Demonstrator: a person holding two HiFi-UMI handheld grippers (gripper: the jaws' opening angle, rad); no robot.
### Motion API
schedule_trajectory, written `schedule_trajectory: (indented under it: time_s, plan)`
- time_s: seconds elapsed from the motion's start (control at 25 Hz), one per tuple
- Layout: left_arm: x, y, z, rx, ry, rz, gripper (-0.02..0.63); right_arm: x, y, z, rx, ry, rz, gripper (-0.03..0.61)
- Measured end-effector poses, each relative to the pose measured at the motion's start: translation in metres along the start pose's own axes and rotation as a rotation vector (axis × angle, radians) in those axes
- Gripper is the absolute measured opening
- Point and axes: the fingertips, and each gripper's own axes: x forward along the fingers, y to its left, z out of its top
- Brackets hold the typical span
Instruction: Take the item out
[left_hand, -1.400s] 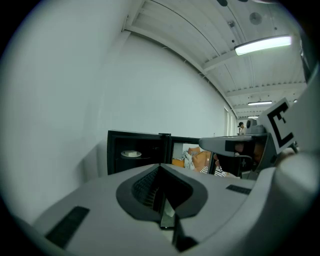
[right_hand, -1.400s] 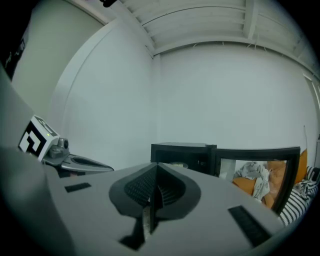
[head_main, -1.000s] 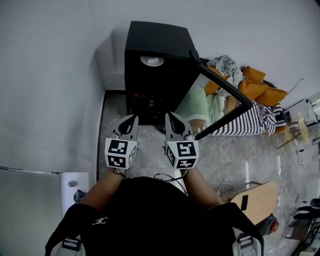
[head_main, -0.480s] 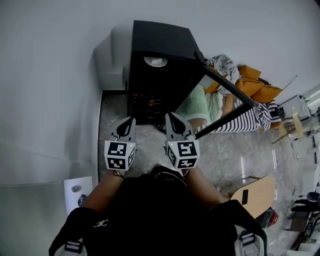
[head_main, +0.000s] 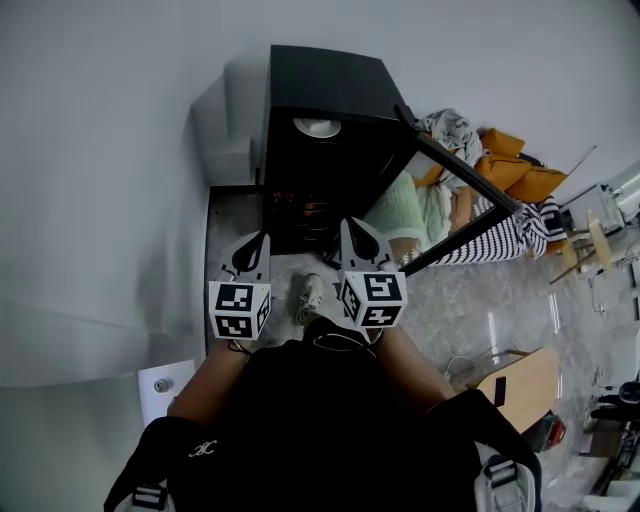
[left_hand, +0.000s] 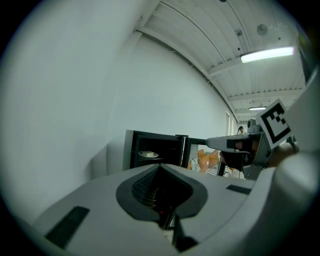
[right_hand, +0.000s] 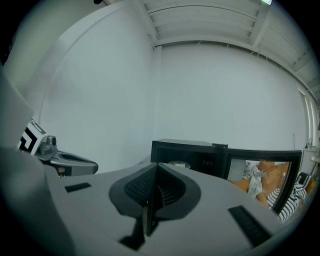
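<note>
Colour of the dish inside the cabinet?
White dish, sitting inside the black cabinet; clearest in the head view.

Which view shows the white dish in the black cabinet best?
The left gripper view: it looks straight into the open cabinet, with the white dish on its upper shelf. The head view shows the dish from above, under the cabinet's top. The right gripper view shows only a sliver above the hand-held gripper.

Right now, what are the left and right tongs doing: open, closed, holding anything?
Left tongs: closed, holding nothing.
Right tongs: closed, holding nothing.
</note>
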Motion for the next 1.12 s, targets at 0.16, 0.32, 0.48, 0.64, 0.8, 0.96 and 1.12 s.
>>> schedule_trajectory:
  time_s: [0.16, 0.32, 0.48, 0.64, 0.8, 0.96, 1.12]
  plan:
    - [0.007, 0.009, 0.003, 0.012, -0.003, 0.010, 0.008, 0.013, -0.008, 0.000, 0.024, -0.005, -0.017, 0.006]
    - [0.020, 0.018, 0.006, 0.018, 0.008, 0.012, 0.008, 0.030, -0.013, 0.001, 0.031, -0.009, -0.027, 0.006]
    - [0.036, 0.021, 0.005, 0.016, 0.029, 0.008, 0.008, 0.046, -0.026, -0.004, 0.065, 0.002, -0.042, 0.006]
    - [0.061, 0.022, 0.001, 0.021, 0.045, 0.003, 0.008, 0.069, -0.046, -0.016, 0.096, 0.013, -0.049, 0.006]
    - [0.089, 0.026, 0.009, 0.031, 0.048, -0.004, 0.008, 0.097, -0.062, -0.020, 0.100, 0.020, -0.048, 0.006]
    - [0.121, 0.029, 0.021, 0.042, 0.043, -0.012, 0.008, 0.127, -0.080, -0.020, 0.104, 0.028, -0.039, 0.006]
    - [0.150, 0.028, 0.025, 0.046, 0.046, -0.029, 0.009, 0.161, -0.095, -0.027, 0.120, 0.054, -0.016, 0.006]
